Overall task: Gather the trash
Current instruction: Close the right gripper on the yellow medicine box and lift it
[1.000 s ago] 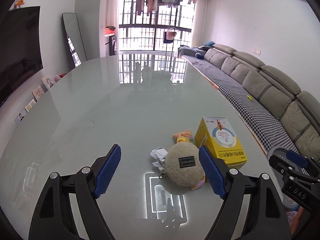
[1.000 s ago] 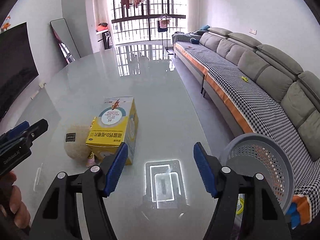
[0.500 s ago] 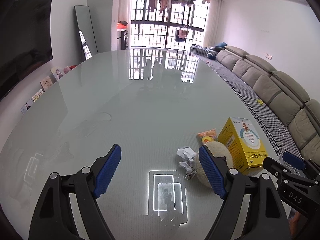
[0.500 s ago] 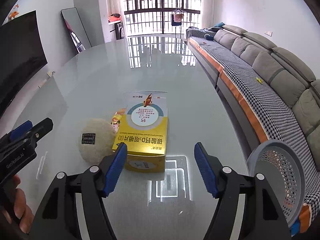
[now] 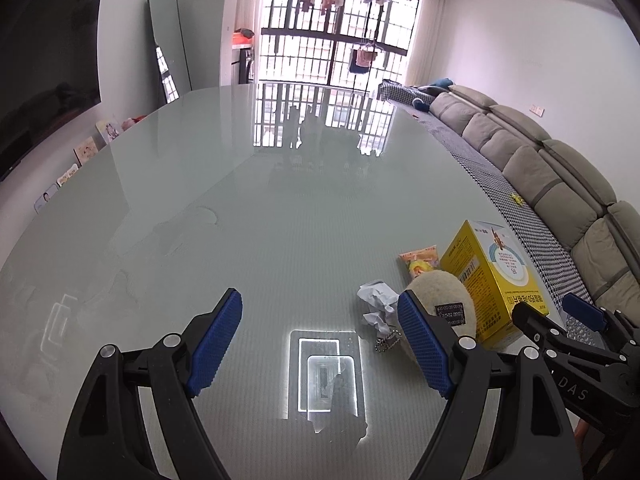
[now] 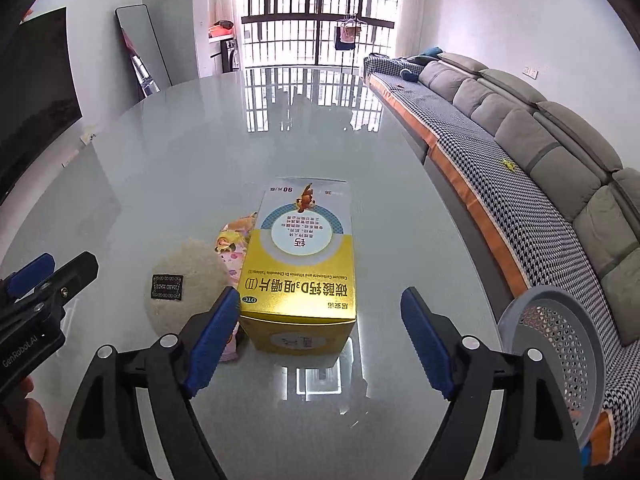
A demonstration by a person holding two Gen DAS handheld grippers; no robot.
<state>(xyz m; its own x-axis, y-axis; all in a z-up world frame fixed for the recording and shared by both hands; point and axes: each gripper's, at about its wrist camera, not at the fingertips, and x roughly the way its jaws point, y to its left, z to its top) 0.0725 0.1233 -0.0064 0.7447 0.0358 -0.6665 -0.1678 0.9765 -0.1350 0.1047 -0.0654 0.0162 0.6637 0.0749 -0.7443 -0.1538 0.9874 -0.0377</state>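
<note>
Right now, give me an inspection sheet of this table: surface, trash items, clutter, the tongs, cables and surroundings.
Surface: glossy glass table, reflecting the window and a ceiling light.
Job's things: yellow box lying flat; crumpled paper; snack wrapper; grey perforated bin off the table's right edge.
Clutter: round fuzzy pouch with a black label and a small chain, touching the box.
Tongs: left tongs open over bare glass, nothing between them; right tongs opening, box just ahead, not gripped.
Cables: nothing seen.
Surroundings: grey sofa on the right, barred window with hanging laundry, leaning mirror, dark screen on the left wall.
</note>
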